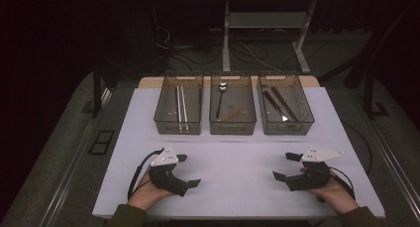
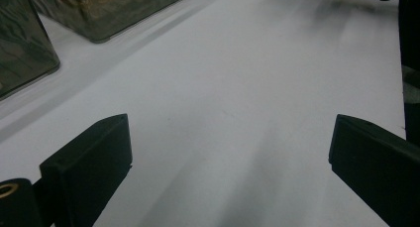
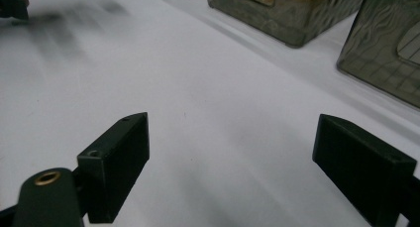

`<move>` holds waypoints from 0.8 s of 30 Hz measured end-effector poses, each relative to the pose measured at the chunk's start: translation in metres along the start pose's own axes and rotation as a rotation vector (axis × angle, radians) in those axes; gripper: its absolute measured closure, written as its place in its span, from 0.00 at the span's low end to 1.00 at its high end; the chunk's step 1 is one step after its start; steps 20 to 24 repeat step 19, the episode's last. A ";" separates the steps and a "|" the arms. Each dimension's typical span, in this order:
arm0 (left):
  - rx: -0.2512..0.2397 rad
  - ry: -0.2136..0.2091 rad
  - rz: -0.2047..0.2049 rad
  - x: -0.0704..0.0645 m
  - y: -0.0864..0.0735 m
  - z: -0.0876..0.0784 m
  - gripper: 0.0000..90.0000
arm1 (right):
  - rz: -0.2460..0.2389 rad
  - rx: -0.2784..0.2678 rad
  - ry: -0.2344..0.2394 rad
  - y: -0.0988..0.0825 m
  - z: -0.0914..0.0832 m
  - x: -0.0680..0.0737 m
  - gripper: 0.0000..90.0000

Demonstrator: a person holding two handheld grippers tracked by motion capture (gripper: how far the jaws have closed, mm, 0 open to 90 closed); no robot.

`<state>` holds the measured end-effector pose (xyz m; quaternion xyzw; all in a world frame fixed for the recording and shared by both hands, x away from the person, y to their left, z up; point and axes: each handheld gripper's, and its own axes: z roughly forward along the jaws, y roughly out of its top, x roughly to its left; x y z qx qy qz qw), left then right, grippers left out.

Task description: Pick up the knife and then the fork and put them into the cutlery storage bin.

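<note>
Cutlery bins (image 1: pixel 232 104) line the upper centre of the frame, holding chopsticks (image 1: pixel 181 108), a spoon (image 1: pixel 221 95) and knives (image 1: pixel 280 105). Left gripper (image 1: pixel 185 170) and right gripper (image 1: pixel 286 166) rest low on the white table (image 1: pixel 233 162), jaws spread wide, empty. A good reach would likely approach one utensil from above, jaws straddling its handle.

Left gripper (image 1: pixel 189 170): black, jaws spread wide, nothing between them, resting low at the table's near left. Right gripper (image 1: pixel 286 166): black, jaws likewise spread and bare, at the near right. Both point inward, well apart.
</note>
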<state>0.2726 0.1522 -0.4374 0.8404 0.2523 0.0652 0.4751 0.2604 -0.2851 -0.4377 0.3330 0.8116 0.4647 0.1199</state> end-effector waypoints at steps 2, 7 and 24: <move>-0.002 0.001 -0.001 0.000 0.000 0.000 0.02 | 0.003 0.006 -0.003 -0.002 0.000 0.001 0.15; -0.001 0.001 -0.001 0.001 0.000 0.000 0.02 | 0.009 0.028 -0.022 -0.007 0.002 0.000 0.13; 0.003 0.000 0.001 0.001 0.000 0.001 0.02 | 0.008 0.030 -0.022 -0.007 0.003 -0.001 0.13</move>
